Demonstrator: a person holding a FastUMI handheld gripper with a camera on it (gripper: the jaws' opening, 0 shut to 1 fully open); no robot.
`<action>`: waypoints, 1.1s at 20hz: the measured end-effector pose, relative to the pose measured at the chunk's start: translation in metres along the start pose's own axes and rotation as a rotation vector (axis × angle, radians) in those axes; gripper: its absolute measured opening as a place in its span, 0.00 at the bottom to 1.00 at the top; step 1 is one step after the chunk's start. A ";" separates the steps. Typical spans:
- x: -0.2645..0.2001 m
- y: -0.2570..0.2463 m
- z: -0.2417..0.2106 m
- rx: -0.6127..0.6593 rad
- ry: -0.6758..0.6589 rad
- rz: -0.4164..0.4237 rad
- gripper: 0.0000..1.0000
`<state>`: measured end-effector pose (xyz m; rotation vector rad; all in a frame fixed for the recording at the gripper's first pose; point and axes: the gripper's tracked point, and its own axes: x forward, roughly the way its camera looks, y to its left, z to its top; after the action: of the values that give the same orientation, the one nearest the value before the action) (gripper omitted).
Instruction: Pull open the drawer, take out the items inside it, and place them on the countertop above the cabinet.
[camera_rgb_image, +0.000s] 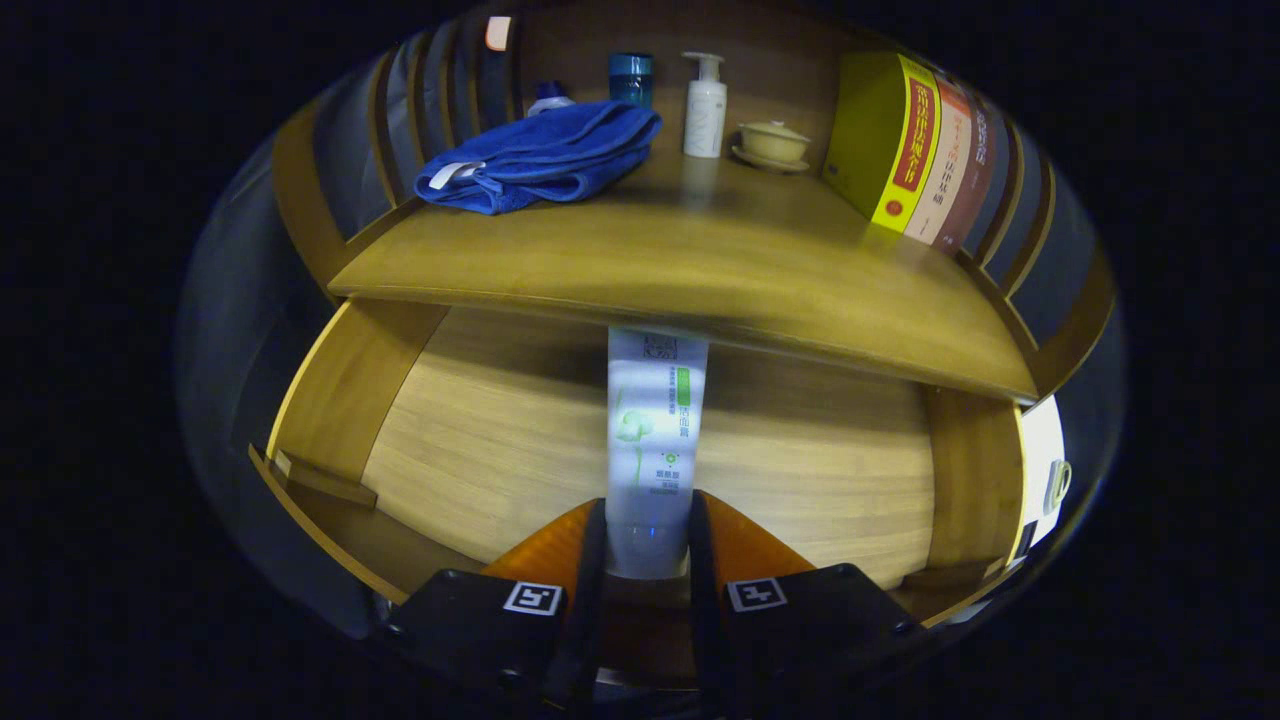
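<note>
The wooden drawer (480, 440) stands pulled open below the countertop (690, 260). A white tube with green print (650, 420) lies lengthwise in the drawer, its far end under the countertop's front edge. My gripper (646, 545) is over the drawer, and both fingers press on the tube's near end, so it is shut on the tube.
On the countertop lie a folded blue towel (540, 155), a white pump bottle (705, 105), a teal jar (630, 78), a small lidded bowl on a saucer (772, 143) and upright books (915, 150) at the right. Wooden slatted rails (400, 110) rim the counter.
</note>
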<state>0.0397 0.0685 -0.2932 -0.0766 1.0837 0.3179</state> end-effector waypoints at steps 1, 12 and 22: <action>0.003 0.004 -0.001 -0.011 0.008 0.016 0.46; -0.007 0.078 0.005 -0.326 0.109 0.384 0.46; -0.073 0.062 0.076 -0.226 -0.158 0.313 0.46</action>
<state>0.0554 0.1281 -0.1882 -0.0811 0.8986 0.7168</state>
